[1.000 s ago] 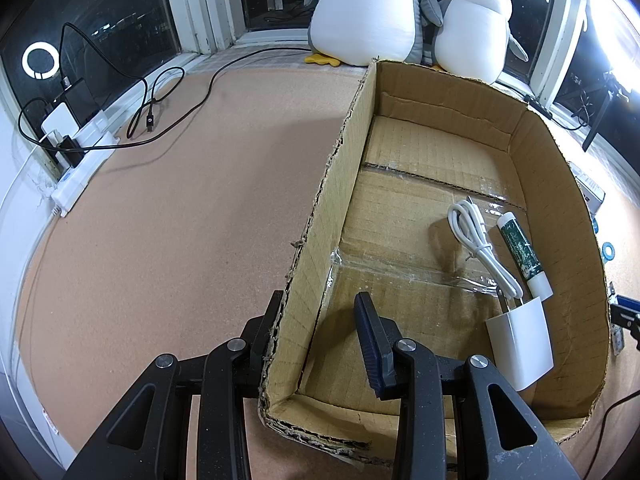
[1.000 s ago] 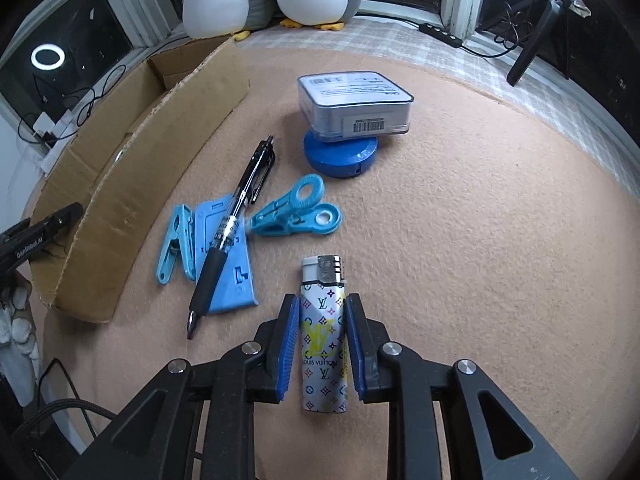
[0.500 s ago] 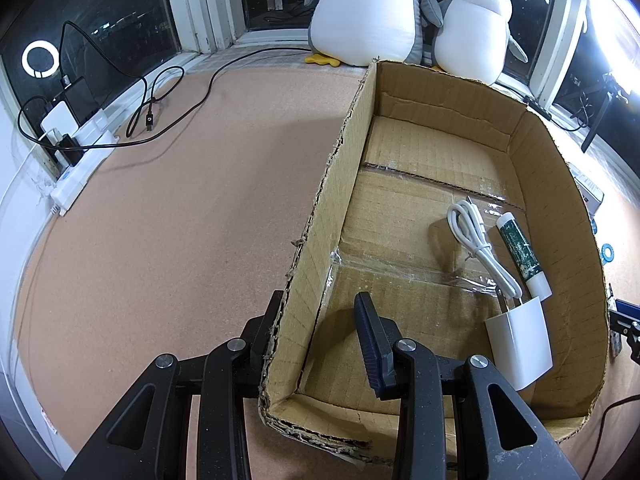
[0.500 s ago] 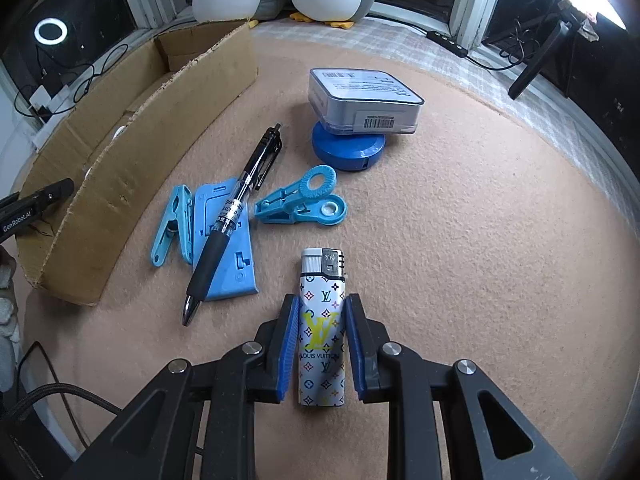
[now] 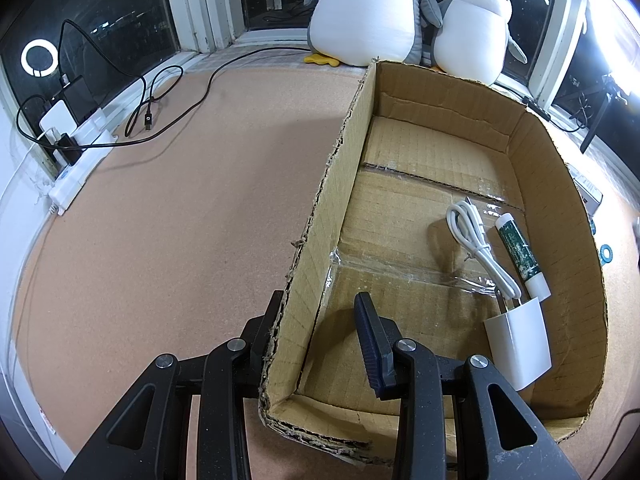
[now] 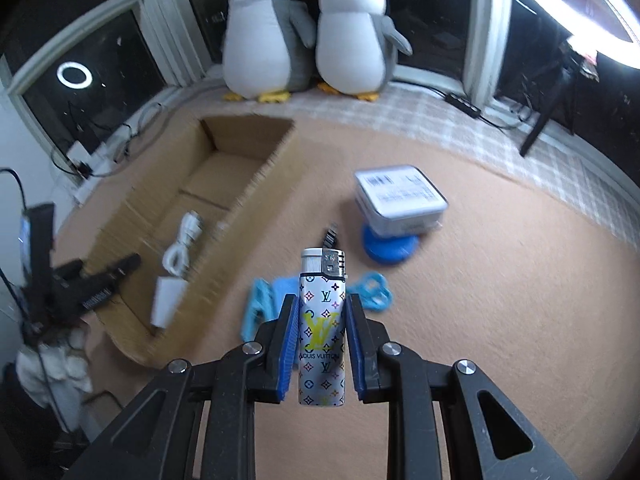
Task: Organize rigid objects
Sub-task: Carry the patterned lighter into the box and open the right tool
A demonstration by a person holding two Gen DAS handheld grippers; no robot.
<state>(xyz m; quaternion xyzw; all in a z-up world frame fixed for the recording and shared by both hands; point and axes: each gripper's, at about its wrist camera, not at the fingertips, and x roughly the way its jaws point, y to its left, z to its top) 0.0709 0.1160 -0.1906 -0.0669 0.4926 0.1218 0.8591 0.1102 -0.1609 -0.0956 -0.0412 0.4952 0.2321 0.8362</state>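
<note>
Lighter (image 6: pixel 322 328): off the carpeted floor since a second ago, clamped upright in the right hand-held gripper (image 6: pixel 321 342), to the right of the cardboard box (image 6: pixel 256 204); drop-in likely next. Left hand-held gripper (image 5: pixel 320 334): jaws parted astride the box's left wall, unmoved. Charger (image 5: pixel 520 354) and green tube (image 5: pixel 518 250): inside box.

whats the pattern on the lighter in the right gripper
The silver monogram-print lighter carries small multicoloured symbols and a large yellow logo, clearest in the right wrist view.
</note>
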